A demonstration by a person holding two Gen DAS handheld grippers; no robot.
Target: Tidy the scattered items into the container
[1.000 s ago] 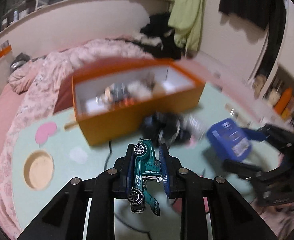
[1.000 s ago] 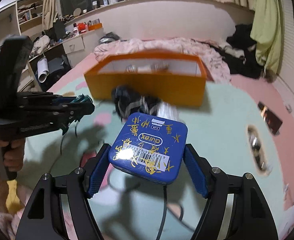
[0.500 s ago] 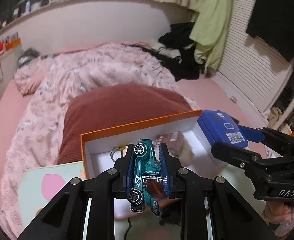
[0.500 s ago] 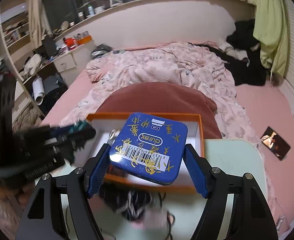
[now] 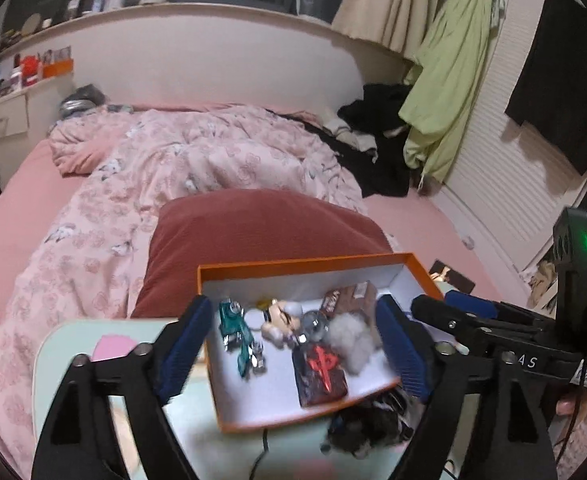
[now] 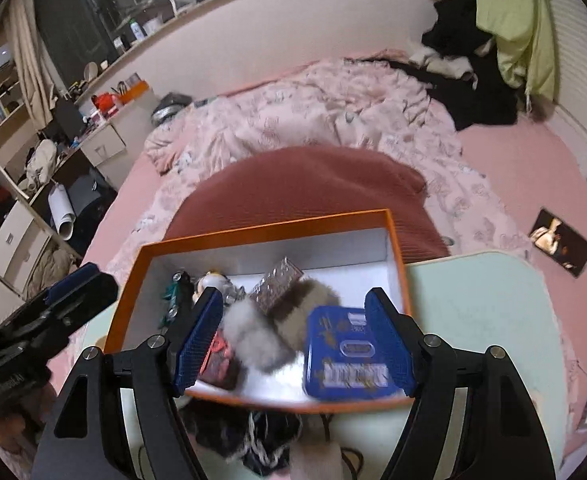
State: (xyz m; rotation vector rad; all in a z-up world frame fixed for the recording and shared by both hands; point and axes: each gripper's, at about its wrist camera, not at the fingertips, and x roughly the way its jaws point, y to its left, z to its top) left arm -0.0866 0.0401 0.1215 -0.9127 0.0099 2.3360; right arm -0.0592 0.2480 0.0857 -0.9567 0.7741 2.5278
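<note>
**Left wrist view: toy car drops into orange box as both tongs let go**

Left wrist view shows the left tongs (image 5: 293, 344) opening above the orange box (image 5: 305, 266), nothing between the pads; the teal toy car (image 5: 239, 334) lies inside at the box's left, blurred, beside a small figure, a fluffy pompom (image 5: 351, 340) and a dark card with a red mark. Over the same box, the right tongs (image 6: 293, 344) stand apart, the blue tin (image 6: 347, 354) resting low in the near right corner; whether a pad touches it is unclear. This looks like the release step. A dark tangled bundle (image 6: 261, 436) lies on the pale green bench (image 6: 493, 320) just outside the near wall, likely next: lift clear, then reach down.
</note>
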